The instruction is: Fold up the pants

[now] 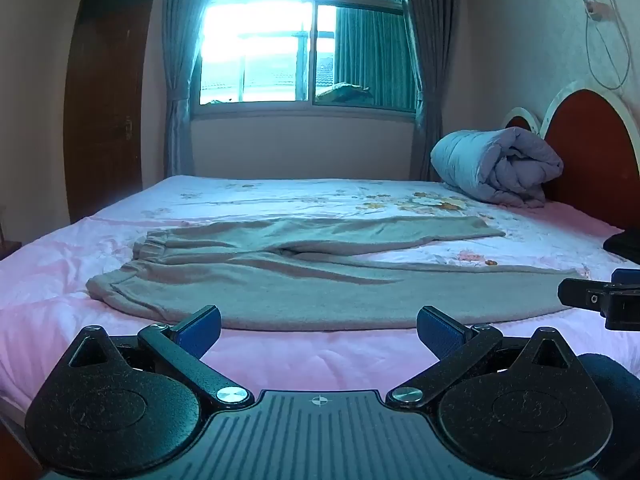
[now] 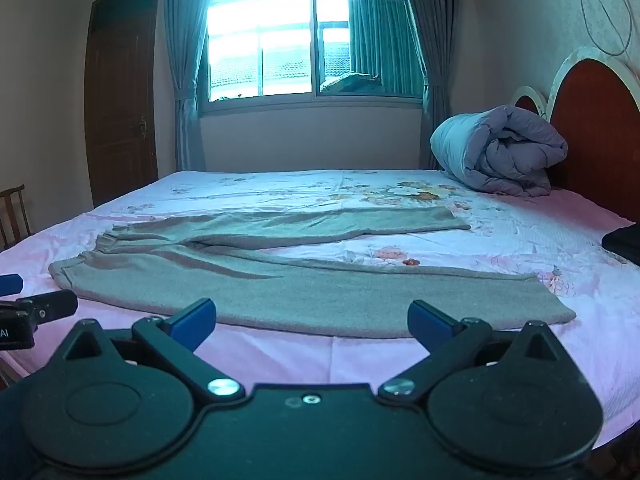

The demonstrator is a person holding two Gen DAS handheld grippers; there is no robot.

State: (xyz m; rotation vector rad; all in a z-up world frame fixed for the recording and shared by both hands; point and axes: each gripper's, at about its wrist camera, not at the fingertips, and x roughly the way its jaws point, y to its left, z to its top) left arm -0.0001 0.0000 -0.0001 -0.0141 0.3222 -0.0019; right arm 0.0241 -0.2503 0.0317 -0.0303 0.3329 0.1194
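Grey pants [image 1: 304, 280] lie spread flat on the bed, waistband to the left, both legs running right and splayed apart. They also show in the right wrist view [image 2: 304, 284]. My left gripper [image 1: 319, 330] is open and empty, just short of the near leg's edge, towards the waist end. My right gripper [image 2: 311, 322] is open and empty, just short of the same near leg, towards the cuff end. The right gripper's tip shows at the right edge of the left wrist view [image 1: 592, 300]; the left gripper's tip shows at the left edge of the right wrist view [image 2: 40, 308].
The bed has a pink floral sheet [image 1: 280, 360]. A rolled grey quilt [image 1: 500, 164] lies by the red headboard [image 1: 592, 152]. A dark object [image 2: 624, 244] sits at the bed's right edge. A wooden chair [image 2: 14, 212] stands left, with a door [image 2: 120, 92] and window [image 2: 300, 40] behind.
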